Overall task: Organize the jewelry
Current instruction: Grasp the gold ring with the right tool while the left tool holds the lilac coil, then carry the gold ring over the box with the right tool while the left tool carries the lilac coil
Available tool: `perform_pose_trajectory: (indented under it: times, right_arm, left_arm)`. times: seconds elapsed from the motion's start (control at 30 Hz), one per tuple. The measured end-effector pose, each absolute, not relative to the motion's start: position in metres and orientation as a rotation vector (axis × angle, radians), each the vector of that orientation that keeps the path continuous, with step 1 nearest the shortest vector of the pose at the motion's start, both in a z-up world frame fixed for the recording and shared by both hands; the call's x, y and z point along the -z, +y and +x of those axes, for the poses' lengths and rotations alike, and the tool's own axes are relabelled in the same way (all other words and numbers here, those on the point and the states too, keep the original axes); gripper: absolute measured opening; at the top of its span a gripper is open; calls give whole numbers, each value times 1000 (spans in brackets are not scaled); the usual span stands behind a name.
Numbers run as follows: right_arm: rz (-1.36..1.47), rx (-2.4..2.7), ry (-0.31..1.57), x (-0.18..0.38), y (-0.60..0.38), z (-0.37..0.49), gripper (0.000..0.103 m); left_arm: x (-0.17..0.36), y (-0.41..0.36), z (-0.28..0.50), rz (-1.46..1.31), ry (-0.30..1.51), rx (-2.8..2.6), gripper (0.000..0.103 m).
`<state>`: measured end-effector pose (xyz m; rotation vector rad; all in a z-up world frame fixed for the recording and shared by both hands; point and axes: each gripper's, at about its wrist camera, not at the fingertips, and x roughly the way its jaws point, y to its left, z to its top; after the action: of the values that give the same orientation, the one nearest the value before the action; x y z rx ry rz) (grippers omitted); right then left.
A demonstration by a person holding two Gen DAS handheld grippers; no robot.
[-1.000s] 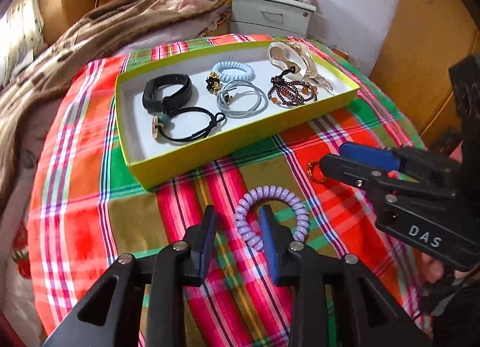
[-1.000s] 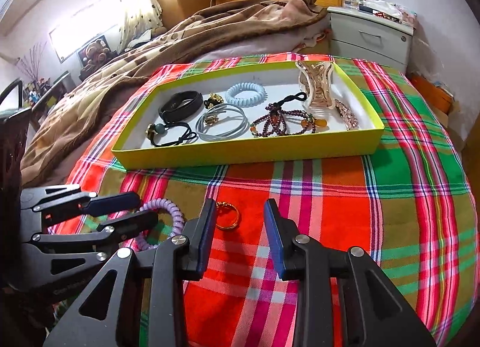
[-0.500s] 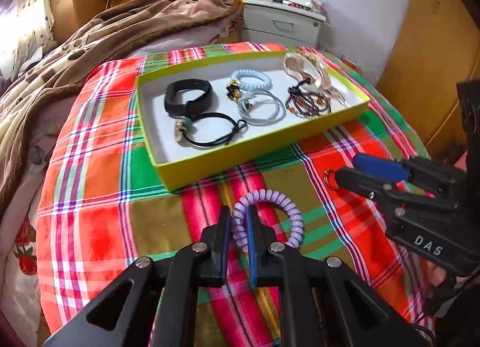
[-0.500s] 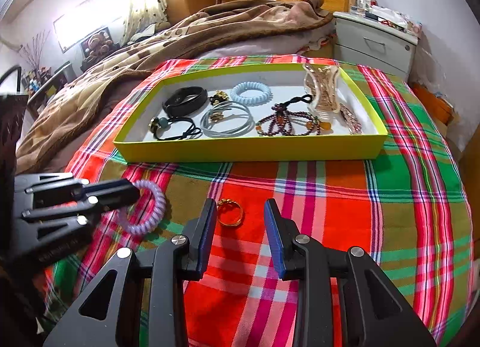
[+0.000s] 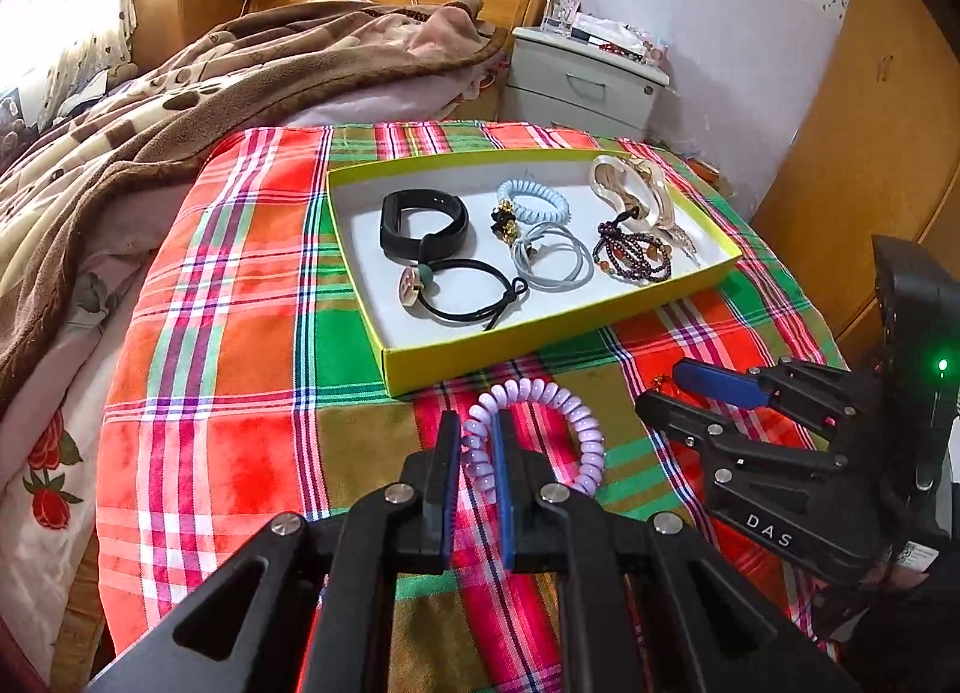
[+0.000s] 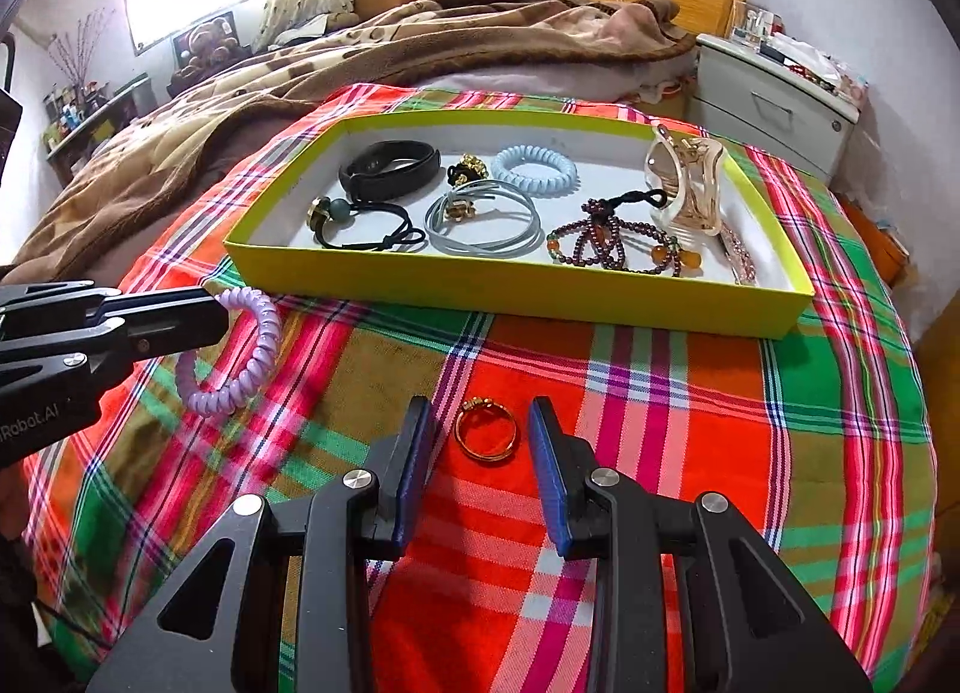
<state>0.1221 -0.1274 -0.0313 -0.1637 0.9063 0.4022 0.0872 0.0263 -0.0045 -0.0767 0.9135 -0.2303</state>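
A purple spiral hair tie hangs from my left gripper, which is shut on one side of the coil just in front of the yellow-green tray. In the right wrist view the same hair tie dangles from the left gripper, its lower loop close to the cloth. My right gripper stands open over the plaid cloth. A gold ring lies flat between its fingers, untouched. The tray holds several hair ties, a black band, a bead bracelet and a claw clip.
The plaid cloth covers the bed's near end. A brown blanket is heaped behind and left of the tray. A grey nightstand and wooden wardrobe doors stand at the right. My right gripper sits close to the left one.
My left gripper has closed on the purple hair tie and lifted it a little off the cloth toward the tray. The right gripper stays open around the gold ring.
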Motion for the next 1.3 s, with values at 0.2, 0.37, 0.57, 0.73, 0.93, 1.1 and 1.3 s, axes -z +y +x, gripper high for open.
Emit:
perform_pose_trajectory:
  times: [0.2, 0.37, 0.57, 0.73, 0.93, 1.1, 1.3]
  right_arm:
    - [-169, -399, 904, 31, -127, 120, 24]
    - [-157, -394, 904, 31, -127, 119, 23]
    - [-134, -383, 898, 29, -132, 119, 23]
    - [-104, -374, 879, 23, -139, 117, 23]
    - [-87, -369, 859, 14, -141, 115, 23]
    - [-71, -364, 836, 3, -145, 117, 23]
    - [-53, -362, 804, -10, -150, 124, 23]
  left_arm:
    - [3, 26, 87, -78, 911, 230, 11]
    - [2, 27, 86, -77, 911, 229, 11]
    - [-1, 26, 85, -72, 903, 225, 11]
    - [-4, 25, 84, -66, 896, 227, 11]
    - [-10, 24, 85, -61, 885, 227, 11]
    - [-19, 25, 90, -63, 865, 222, 11]
    - [-31, 25, 103, -64, 842, 223, 11]
